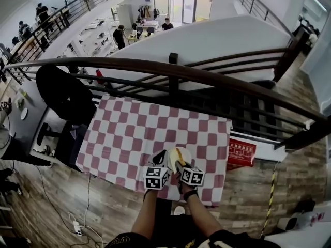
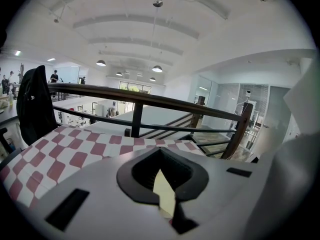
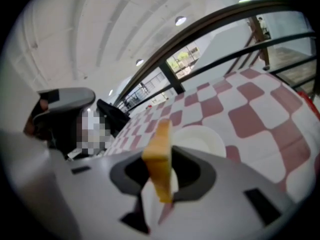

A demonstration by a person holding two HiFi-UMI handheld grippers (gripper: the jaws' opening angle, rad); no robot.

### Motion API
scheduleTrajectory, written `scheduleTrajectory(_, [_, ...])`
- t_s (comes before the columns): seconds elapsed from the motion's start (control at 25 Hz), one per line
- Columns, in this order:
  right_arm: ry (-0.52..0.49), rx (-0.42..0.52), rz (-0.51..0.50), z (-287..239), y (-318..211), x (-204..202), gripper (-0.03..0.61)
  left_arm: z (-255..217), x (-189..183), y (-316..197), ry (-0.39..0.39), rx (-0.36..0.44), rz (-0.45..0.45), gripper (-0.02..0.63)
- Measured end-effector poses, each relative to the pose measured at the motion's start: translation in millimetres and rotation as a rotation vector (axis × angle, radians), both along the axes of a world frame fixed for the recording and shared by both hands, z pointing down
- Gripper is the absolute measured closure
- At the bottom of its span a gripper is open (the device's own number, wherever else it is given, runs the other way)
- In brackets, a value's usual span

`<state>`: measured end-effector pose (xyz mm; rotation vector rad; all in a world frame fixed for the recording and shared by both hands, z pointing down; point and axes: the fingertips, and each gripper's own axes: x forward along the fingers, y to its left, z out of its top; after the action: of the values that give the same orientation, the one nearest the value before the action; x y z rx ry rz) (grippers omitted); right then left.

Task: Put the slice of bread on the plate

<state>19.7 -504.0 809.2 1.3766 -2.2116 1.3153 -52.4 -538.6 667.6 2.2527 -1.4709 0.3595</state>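
Right tongs [image 3: 159,191] clamp bread [image 3: 159,156] over plate [image 3: 202,138]; left tongs [image 2: 165,196] seemingly ajar; red box [image 1: 241,152] lettering unreadable.

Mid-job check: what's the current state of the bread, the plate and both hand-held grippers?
slice of bread: held upright on edge, close by the plate, not yet laid on it.
plate: empty, flat on the checked cloth.
right hand-held gripper: shut on the slice of bread.
left hand-held gripper: jaws slightly apart, gripping nothing.

Plate [image 3: 202,140] on table [image 1: 129,133], near edge
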Motion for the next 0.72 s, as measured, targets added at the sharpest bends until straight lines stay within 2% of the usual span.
scheduleTrajectory(0.24, [0.046,-0.057,0.042,24.0,5.5,15.0,0.479,8.6,2.7,4.2,-0.010,-0.027,0.002,0.595])
scheduleTrajectory(0.36, [0.102,-0.062,0.014,28.8,4.2,16.6,0.462,10.7,3.9,3.7,-0.016,-0.033,0.004,0.595])
scheduleTrajectory(0.44, [0.157,-0.047,-0.022,29.1,1.7,16.1,0.401,11.5,4.1,2.0,-0.021,-0.036,0.004,0.595])
scheduleTrajectory(0.52, [0.221,0.005,-0.042,23.9,-3.2,18.7,0.283,10.6,5.4,0.9,-0.024,-0.037,0.007,0.595])
scheduleTrajectory(0.6, [0.274,0.063,-0.035,15.9,-7.0,25.1,0.241,9.9,7.9,1.4,-0.026,-0.037,0.009,0.595])
scheduleTrajectory(0.72, [0.303,0.099,-0.034,4.2,-10.2,34.6,0.224,8.6,11.8,2.6,-0.022,-0.037,0.009,0.595])
